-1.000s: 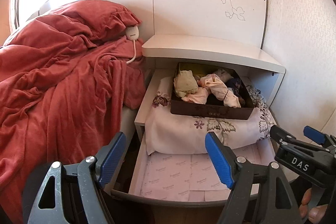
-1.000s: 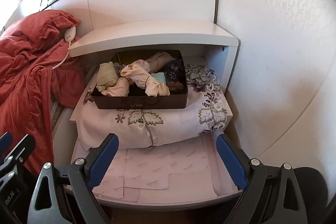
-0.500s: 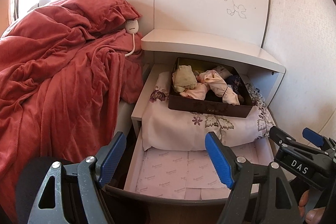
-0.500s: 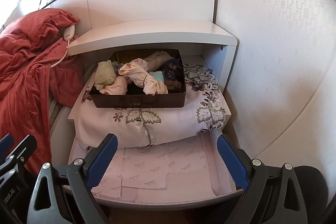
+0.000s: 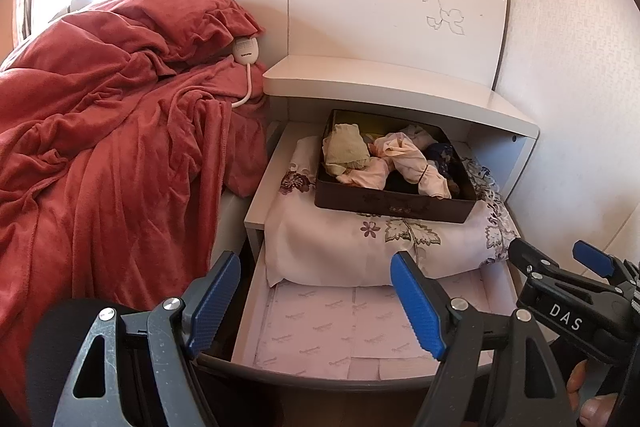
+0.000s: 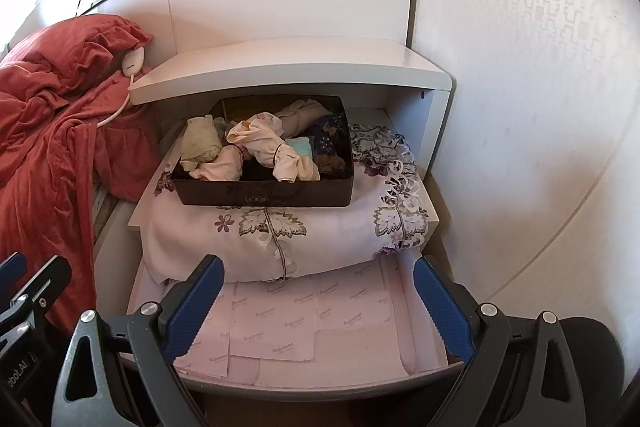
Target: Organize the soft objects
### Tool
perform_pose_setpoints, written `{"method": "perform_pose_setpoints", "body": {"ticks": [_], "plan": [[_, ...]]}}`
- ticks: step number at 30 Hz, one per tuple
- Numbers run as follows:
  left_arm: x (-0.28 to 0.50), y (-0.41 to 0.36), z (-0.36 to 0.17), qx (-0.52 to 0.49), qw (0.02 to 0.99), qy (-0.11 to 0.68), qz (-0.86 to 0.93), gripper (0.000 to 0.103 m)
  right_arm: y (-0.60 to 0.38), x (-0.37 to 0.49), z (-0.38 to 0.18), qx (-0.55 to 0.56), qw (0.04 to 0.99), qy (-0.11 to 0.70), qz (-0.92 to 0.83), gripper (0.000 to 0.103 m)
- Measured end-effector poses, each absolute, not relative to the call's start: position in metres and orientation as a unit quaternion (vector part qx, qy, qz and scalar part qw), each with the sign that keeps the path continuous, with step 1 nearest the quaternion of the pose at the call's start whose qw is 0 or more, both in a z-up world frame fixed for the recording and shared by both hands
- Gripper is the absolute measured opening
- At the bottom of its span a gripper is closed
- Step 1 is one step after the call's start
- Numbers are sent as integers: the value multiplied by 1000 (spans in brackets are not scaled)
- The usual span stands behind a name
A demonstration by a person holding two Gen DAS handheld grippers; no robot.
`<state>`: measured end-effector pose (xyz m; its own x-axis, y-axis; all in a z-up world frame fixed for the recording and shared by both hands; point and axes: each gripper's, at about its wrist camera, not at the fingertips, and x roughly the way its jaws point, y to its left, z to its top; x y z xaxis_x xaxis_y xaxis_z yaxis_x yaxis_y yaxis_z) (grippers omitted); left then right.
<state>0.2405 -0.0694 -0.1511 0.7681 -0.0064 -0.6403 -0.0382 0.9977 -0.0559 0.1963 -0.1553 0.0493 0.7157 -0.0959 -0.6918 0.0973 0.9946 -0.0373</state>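
Observation:
A dark brown box [image 5: 394, 205] [image 6: 264, 195] rests on a floral pillow [image 5: 352, 247] [image 6: 312, 239] in the open nightstand drawer [image 5: 320, 331] [image 6: 320, 339]. The box holds soft clothes: a yellowish cloth [image 5: 346, 149] [image 6: 200, 141], a pink garment [image 5: 404, 159] [image 6: 260, 139] and a dark blue patterned piece [image 5: 442, 155] [image 6: 330, 135]. My left gripper [image 5: 316, 303] [image 6: 36, 271] is open and empty, short of the drawer front. At its right, my right gripper [image 6: 318, 307] [image 5: 548, 255] is also open and empty.
A red blanket [image 5: 100, 155] [image 6: 44, 131] covers the bed on the left, with a white corded controller [image 5: 245, 50] [image 6: 132, 63] on it. The nightstand top [image 5: 380, 83] [image 6: 280, 63] overhangs the box. A papered wall [image 6: 520, 107] stands close on the right.
My left gripper has drawn back a little, so the box sits higher and smaller in its view. The right gripper has hardly moved. Both stay open.

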Motion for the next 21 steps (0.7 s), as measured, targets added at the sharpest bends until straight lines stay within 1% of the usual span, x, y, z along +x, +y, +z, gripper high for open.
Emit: {"method": "perform_pose_setpoints", "body": {"ticks": [13, 15, 17, 21], "plan": [[239, -72, -150, -28, 941, 338, -9, 79, -157, 195, 51, 3, 929, 366, -61, 96], [238, -73, -150, -23, 942, 333, -11, 77, -157, 195, 50, 0, 929, 366, -61, 96], [237, -73, -150, -26, 944, 328, -13, 73, -157, 194, 49, -1, 928, 367, -60, 96], [237, -72, -150, -29, 944, 328, -16, 72, -157, 194, 48, -2, 928, 368, -61, 96]]}}
